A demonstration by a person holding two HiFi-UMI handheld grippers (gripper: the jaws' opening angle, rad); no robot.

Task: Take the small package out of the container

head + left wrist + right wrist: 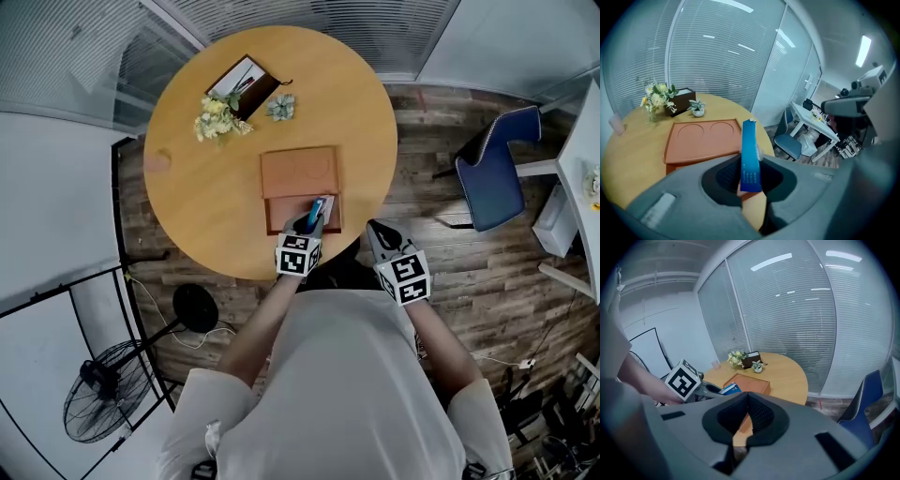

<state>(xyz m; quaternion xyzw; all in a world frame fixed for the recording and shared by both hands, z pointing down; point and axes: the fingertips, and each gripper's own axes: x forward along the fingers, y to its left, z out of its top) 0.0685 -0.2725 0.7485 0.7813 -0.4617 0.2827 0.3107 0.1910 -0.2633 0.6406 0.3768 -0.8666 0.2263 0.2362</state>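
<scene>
The container (pixel 300 172) is a flat brown box near the front of the round wooden table (pixel 206 206), its lid (pixel 705 138) laid open toward the back. My left gripper (pixel 310 223) is over the box's open front part, shut on a small blue package (pixel 316 210). In the left gripper view the package (pixel 750 150) stands upright, pinched between the pads of the left gripper (pixel 751 182). My right gripper (pixel 379 234) hovers just off the table's front edge, to the right of the box. The right gripper (pixel 746 420) holds nothing, and its pads meet.
At the back of the table stand a bunch of yellow flowers (pixel 217 118), a dark box (pixel 246 84), a small potted plant (pixel 280 107) and a small cup (pixel 157 161). A blue chair (pixel 497 178) and a white desk (pixel 581 159) stand to the right. A fan (pixel 103 389) is on the floor at left.
</scene>
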